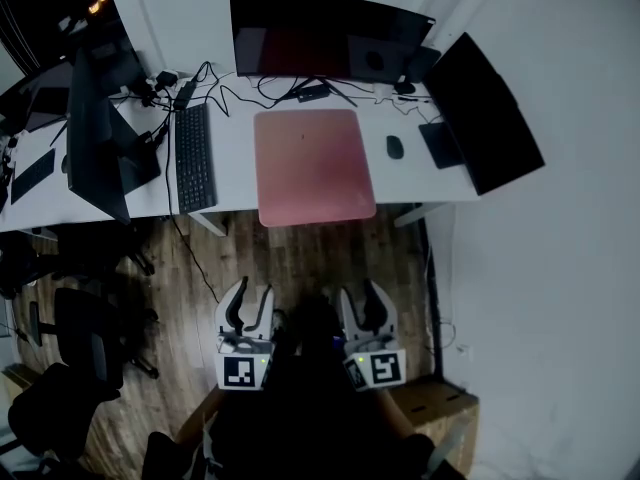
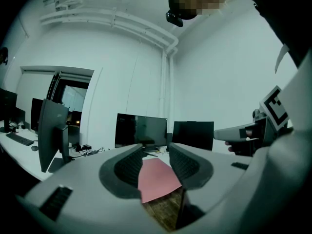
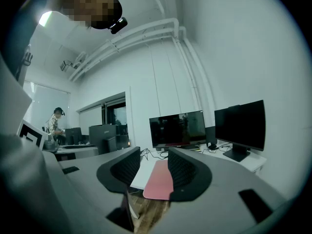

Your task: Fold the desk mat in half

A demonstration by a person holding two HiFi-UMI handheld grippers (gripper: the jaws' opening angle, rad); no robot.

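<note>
Jaws are held partly apart on the left gripper [image 1: 250,303] and on the right gripper [image 1: 364,306], and nothing is gripped by either; only the far-off desk mat [image 2: 157,179] is seen through each gap. Both grippers are held low and close to the body, over the wooden floor [image 1: 300,258] and well apart from the desk [image 1: 235,168]. The desk mat [image 1: 312,163] is found straight ahead, centred between the two grippers, so neither is judged nearer. A reach forward by both is called for, presumably to its near corners. The mat is pink, flat and unfolded, with rounded corners, and looks nearly square, so no long axis can be told. It is laid before the middle monitor [image 1: 325,38], between the keyboard [image 1: 194,158] and the mouse [image 1: 395,147], and its near edge appears to reach slightly past the desk's front.
</note>
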